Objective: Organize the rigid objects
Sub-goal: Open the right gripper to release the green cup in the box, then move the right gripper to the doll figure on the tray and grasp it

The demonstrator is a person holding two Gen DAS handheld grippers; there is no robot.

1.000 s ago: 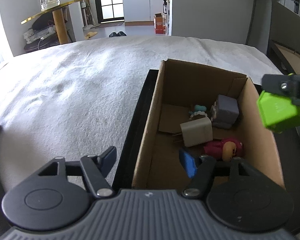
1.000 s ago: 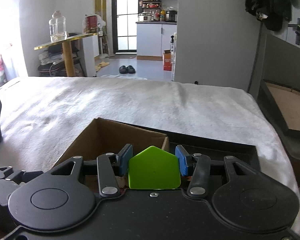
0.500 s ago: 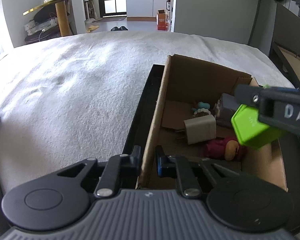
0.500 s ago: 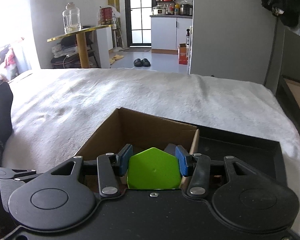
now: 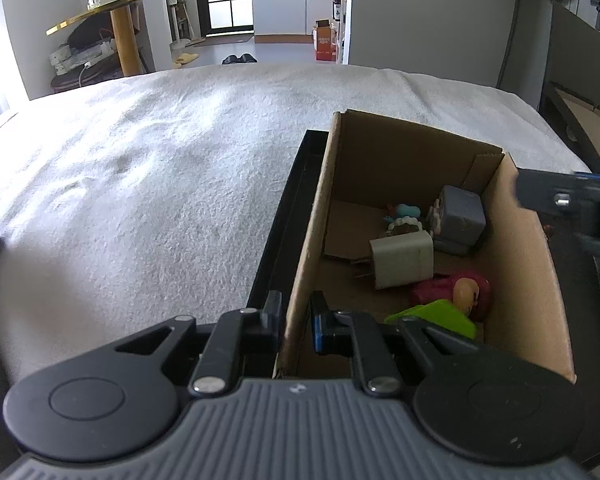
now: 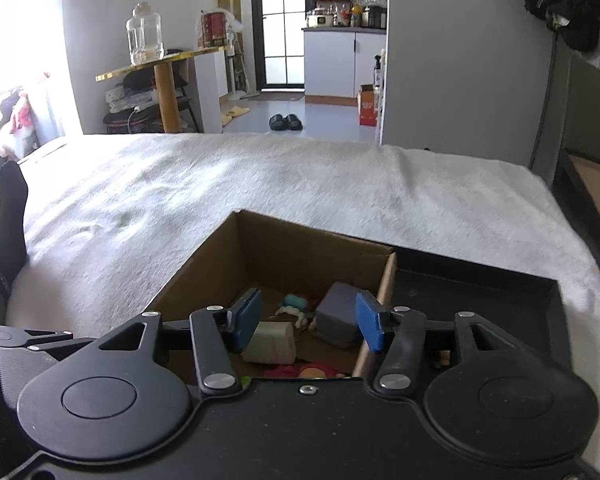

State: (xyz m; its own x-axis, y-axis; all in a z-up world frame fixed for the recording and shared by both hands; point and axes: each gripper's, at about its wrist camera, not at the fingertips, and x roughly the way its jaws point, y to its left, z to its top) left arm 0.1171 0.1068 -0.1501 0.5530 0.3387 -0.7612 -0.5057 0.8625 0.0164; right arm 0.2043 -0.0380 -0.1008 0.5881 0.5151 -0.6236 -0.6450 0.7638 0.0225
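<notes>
White bedspread (image 6: pixel 300 184), glass jar (image 6: pixel 144 34) on gold-edged table (image 6: pixel 160 62), black slippers (image 6: pixel 286 122).

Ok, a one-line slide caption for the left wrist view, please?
Left gripper clamps the cardboard box wall; green block lies inside among small objects.
</notes>
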